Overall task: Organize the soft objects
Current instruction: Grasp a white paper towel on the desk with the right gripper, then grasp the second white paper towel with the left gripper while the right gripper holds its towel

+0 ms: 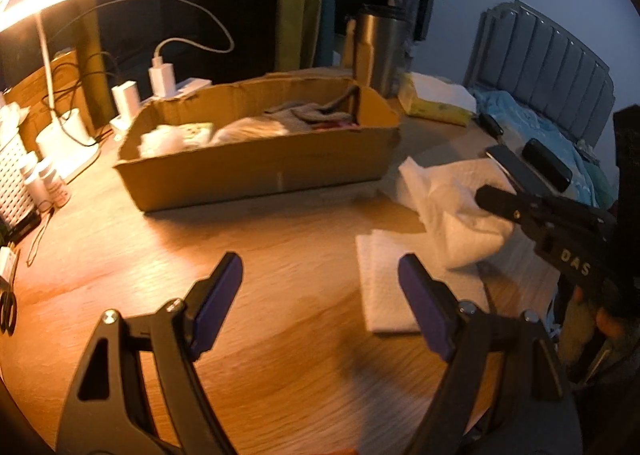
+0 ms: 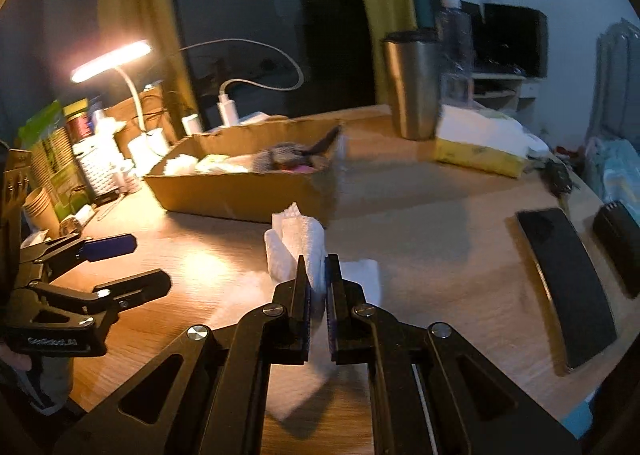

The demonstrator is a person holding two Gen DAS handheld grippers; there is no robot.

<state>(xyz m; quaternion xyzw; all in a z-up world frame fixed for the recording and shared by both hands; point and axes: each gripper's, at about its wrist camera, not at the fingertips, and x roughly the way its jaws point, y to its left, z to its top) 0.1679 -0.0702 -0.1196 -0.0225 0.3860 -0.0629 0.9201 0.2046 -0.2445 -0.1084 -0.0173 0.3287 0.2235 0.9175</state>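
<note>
Right gripper (image 2: 316, 275) pinches a white tissue (image 2: 298, 245), lifted over the table (image 2: 420, 239) just in front of the box (image 2: 240, 191). Its body reads "DAS". Left gripper (image 1: 320, 295) is spread wide, holding nothing; its label's too blurry to read.

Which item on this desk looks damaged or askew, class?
The brown cardboard box holding soft items has ragged, torn top edges, and its right end flap leans outward. One folded white paper towel lies loose on the round wooden table, outside the box.
</note>
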